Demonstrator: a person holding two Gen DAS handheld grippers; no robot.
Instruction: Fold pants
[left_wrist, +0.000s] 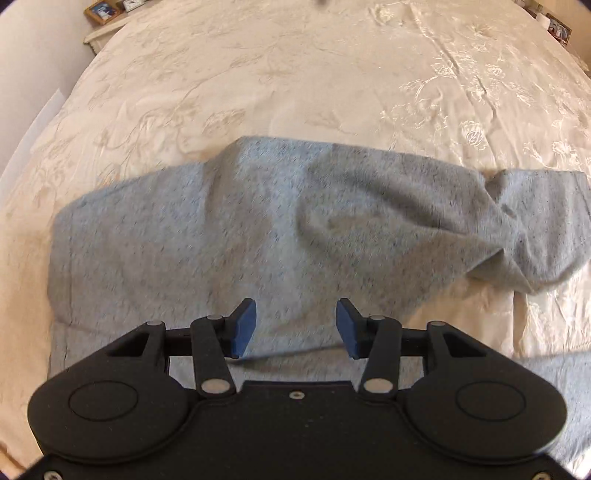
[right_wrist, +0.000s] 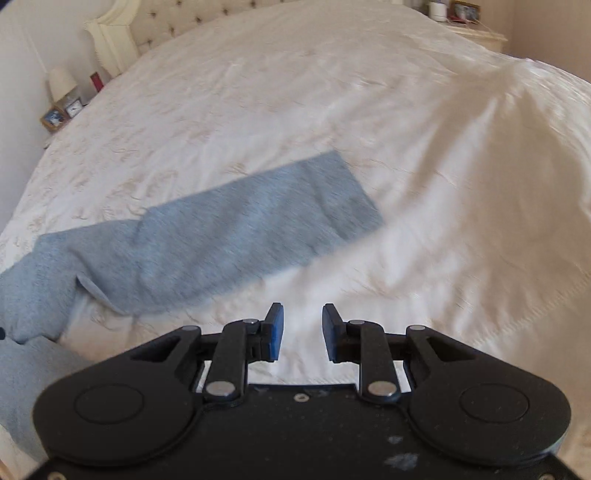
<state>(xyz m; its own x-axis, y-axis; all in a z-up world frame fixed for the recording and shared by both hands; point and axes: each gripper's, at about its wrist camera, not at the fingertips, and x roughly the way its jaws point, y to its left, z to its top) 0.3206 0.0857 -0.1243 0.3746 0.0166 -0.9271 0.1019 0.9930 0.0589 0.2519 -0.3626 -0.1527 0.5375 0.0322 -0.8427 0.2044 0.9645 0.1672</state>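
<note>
Grey marl pants (left_wrist: 229, 236) lie spread on a cream bedspread (left_wrist: 295, 74). In the left wrist view their wide part fills the middle, and a twisted, bunched leg (left_wrist: 517, 229) runs off to the right. My left gripper (left_wrist: 295, 328) hovers above the near part of the fabric, open, nothing between its blue pads. The right wrist view shows one flat pant leg (right_wrist: 236, 229) running from lower left up to its hem (right_wrist: 354, 192). My right gripper (right_wrist: 300, 330) is over bare bedspread (right_wrist: 406, 184), right of that leg, open and empty.
A nightstand with a picture frame (left_wrist: 103, 11) stands at the bed's far left corner. More frames (left_wrist: 557, 27) sit at the far right. In the right wrist view a tufted headboard (right_wrist: 155, 18), a lamp (right_wrist: 61, 83) and a small clock (right_wrist: 74, 107) appear.
</note>
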